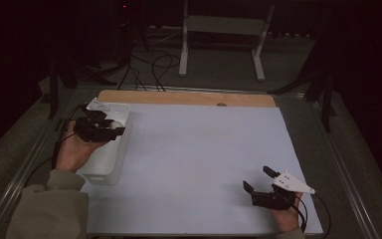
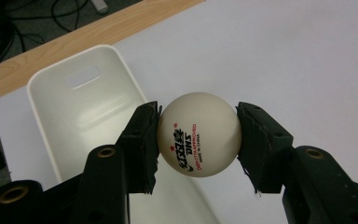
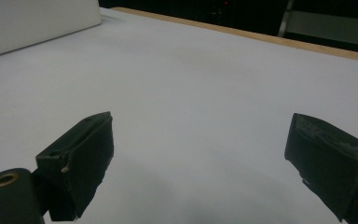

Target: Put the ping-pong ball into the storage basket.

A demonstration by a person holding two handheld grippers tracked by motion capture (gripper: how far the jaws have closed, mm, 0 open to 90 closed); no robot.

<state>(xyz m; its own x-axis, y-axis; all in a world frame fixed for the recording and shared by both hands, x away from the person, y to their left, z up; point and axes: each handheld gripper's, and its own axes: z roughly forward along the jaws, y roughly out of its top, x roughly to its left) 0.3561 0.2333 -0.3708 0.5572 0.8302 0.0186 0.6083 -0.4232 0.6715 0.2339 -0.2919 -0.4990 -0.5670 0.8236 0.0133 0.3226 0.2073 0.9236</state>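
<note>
Table sheet (image 1: 199, 164): pale cover over a wooden tabletop whose bare strip shows along the far edge, beyond the bin.
Bin (image 1: 110, 149): white oblong plastic bin at the sheet's left side, long axis running from the person toward the far edge, open top up; a handle slot (image 2: 81, 76) pierces its far end wall. Its near end is cut off behind the jaws in the left gripper view.
Left hand (image 1: 74, 149): sleeve comes in from the bottom left, palm turned up beside the bin's left wall, carrying the left gripper (image 2: 198, 135) over the bin's far half, jaws pointing toward the sheet.
Right hand (image 1: 286, 216): low on the sheet, well apart from the bin, wrist cut off by the bottom edge.
Right gripper (image 1: 258, 180): jaws spread wide with nothing between them, aimed across the sheet toward the bin.
Ball (image 2: 199, 134): white table tennis ball, clamped on both sides by the left gripper's pads, above the bin's right rim; its red and black print runs slantwise, letters too small to read surely. In the high view it is hard to make out.
</note>
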